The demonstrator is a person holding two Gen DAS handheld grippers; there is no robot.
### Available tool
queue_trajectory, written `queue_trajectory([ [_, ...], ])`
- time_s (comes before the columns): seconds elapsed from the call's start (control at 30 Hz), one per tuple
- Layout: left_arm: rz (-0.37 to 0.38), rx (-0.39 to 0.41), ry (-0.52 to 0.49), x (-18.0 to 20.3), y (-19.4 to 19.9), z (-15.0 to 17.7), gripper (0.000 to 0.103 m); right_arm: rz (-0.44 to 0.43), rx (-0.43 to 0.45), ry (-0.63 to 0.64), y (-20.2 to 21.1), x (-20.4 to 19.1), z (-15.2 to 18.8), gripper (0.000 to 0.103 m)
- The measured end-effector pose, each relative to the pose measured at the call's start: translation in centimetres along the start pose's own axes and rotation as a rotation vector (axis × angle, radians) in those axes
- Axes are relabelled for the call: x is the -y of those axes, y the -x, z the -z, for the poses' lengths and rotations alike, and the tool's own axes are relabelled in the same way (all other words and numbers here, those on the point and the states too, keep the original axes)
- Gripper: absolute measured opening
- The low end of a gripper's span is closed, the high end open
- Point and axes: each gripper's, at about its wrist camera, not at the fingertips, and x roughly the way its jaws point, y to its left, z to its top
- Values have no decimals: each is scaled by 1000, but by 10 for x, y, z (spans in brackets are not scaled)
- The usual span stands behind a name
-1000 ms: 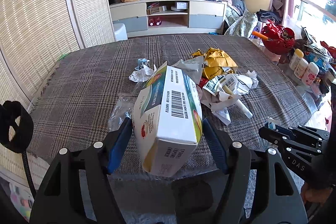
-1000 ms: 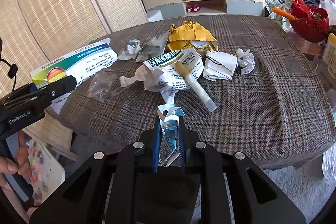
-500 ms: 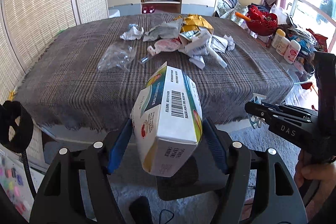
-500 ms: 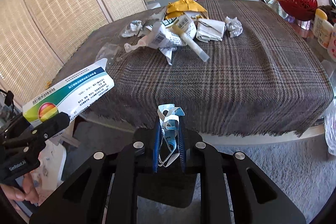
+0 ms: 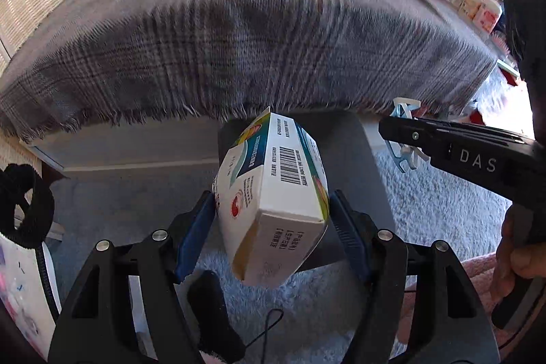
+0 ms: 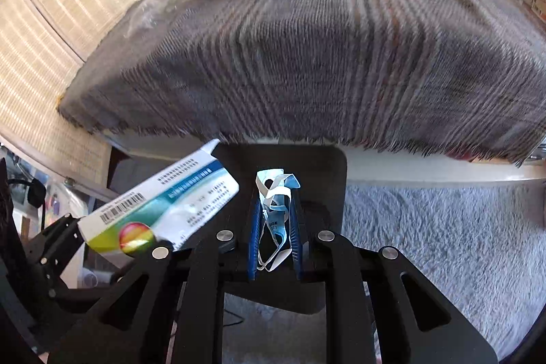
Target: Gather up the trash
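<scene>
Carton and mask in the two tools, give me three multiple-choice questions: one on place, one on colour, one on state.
1. Where is the carton?
A. on the plaid tablecloth
B. clamped in the left tool
C. on the carpet

2. What colour are the right tool's pads?
A. blue
B. red
C. yellow

3. The right tool is:
A. wide open
B. shut on the crumpled mask
C. empty

Answers: 1 B, both pads press its sides; 2 A, blue strips flank the mask; 3 B, the mask is pinched between them.
</scene>
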Motion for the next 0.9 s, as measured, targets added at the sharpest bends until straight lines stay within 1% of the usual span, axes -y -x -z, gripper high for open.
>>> queue_trajectory([
  [0.1, -4, -37, 5, -1, -17, 2, 66, -2, -30, -18, -15, 2, 4, 17],
  [0.27, 5, -56, 14, -1, -29, -1, 66, 14, -54, -27, -28, 3, 4, 17],
  [0.33, 5, -58, 15, -1, -31, -1, 66, 19, -54, -35, -30, 4, 5, 20],
  [0.47, -4, -78, 17, -2, -35, -4, 67, 29, -41, -37, -28, 3, 2, 20],
  [0.5, -6, -80, 16, -3, -36, -5, 67, 33, -36, -38, -27, 2, 1, 23],
  [0.53, -5, -81, 17, -3, -37, -5, 66, 32, -31, -38, -25, 3, 0, 34],
  [0.57, -5, -82, 18, -3, -37, -5, 67, 30, -28, -38, -24, 2, 0, 42],
  [0.6, -2, -80, 20, -4, -37, -6, 67, 28, -24, -37, -23, 2, -1, 54],
  [0.63, -2, -78, 22, -4, -37, -6, 70, 30, -21, -35, -23, 3, -1, 57],
  [0.7, -7, -71, 23, -6, -34, -7, 75, 36, -13, -32, -20, 2, -2, 58],
  [0.77, -10, -66, 24, -6, -30, -9, 82, 48, -4, -31, -18, 3, -4, 66],
  [0.8, -11, -63, 23, -7, -29, -9, 84, 59, 3, -29, -16, 4, -4, 73],
  [0.83, -14, -60, 22, -7, -27, -9, 89, 70, 9, -29, -14, 4, -5, 81],
  [0.87, -16, -57, 21, -8, -23, -10, 94, 82, 15, -28, -12, 3, -7, 85],
  [0.9, -20, -53, 18, -10, -21, -8, 95, 93, 21, -28, -10, 3, -7, 93],
])
